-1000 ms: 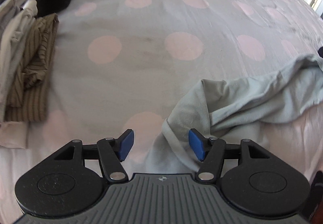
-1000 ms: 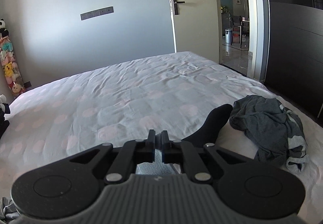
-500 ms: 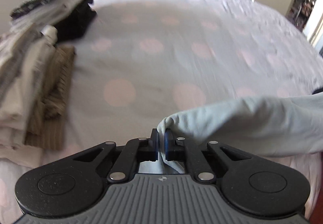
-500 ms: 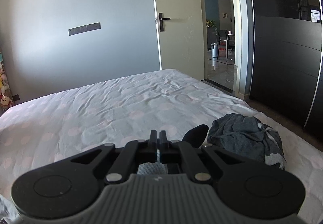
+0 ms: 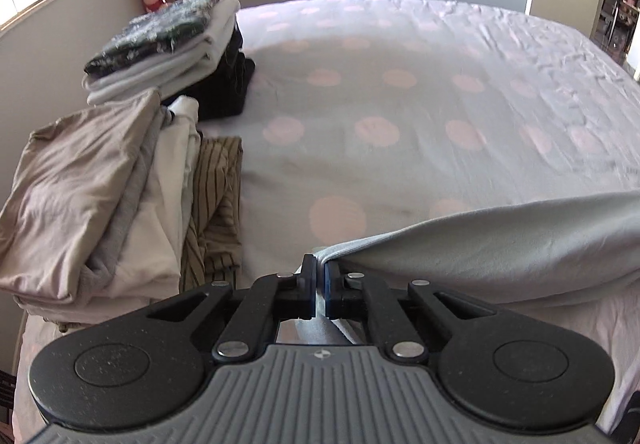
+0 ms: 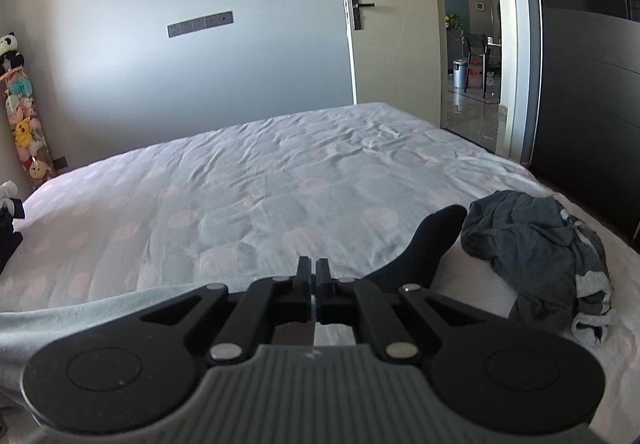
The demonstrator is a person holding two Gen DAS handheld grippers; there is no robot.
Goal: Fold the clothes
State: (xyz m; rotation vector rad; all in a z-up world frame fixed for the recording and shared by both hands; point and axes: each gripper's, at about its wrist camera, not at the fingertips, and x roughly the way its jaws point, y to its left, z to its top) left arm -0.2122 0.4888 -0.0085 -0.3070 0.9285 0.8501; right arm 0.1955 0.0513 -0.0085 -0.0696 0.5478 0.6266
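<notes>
Several folded stacks [image 5: 120, 163] are piled at the bed's [image 5: 400, 91] left edge, a pale garment [image 5: 500, 244] is pinched by both the left gripper [image 5: 319, 276] and the right gripper [image 6: 312, 276], and a dark heap [image 6: 536, 244] is left unfolded.

Two hand-held grippers – left [image 5: 320, 276], right [image 6: 312, 278]. One pale blue garment [image 5: 500, 244]. Two stacks of folded clothes – near stack [image 5: 100, 203], far stack [image 5: 168, 43]. One crumpled dark grey garment [image 6: 540, 252]. One black sock [image 6: 424, 248]. One bed [image 6: 260, 183]. One door [image 6: 392, 23].
</notes>
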